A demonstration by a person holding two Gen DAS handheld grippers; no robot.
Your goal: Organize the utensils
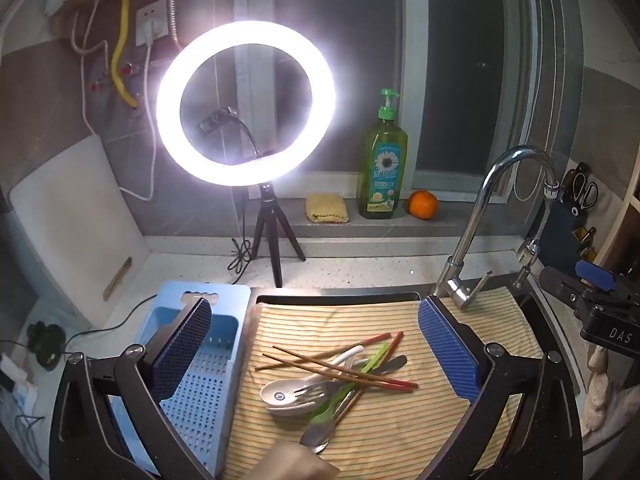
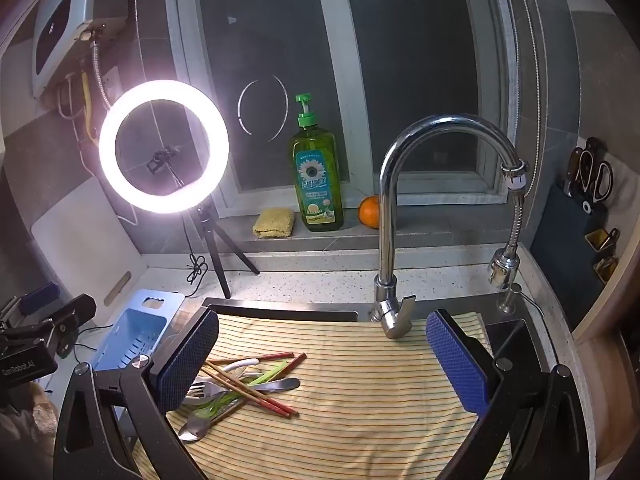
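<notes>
A pile of utensils lies on a yellow striped cloth [image 1: 400, 432] over the sink: brown chopsticks with red tips [image 1: 344, 368], a white ceramic spoon [image 1: 286, 394], a green spoon [image 1: 352, 380], a metal fork [image 1: 316, 392] and a metal spoon [image 1: 320, 432]. The pile also shows in the right wrist view [image 2: 244, 388]. A light blue utensil caddy [image 1: 196, 368] lies to the left of the cloth. My left gripper [image 1: 316, 344] is open above the pile, empty. My right gripper [image 2: 324, 356] is open above the cloth, right of the pile, empty.
A lit ring light on a tripod [image 1: 246, 104] stands behind the caddy. A chrome faucet [image 2: 400, 208] rises behind the sink. A green soap bottle [image 1: 383, 160], a sponge [image 1: 326, 208] and an orange [image 1: 423, 205] sit on the sill. A white cutting board [image 1: 76, 224] leans at left.
</notes>
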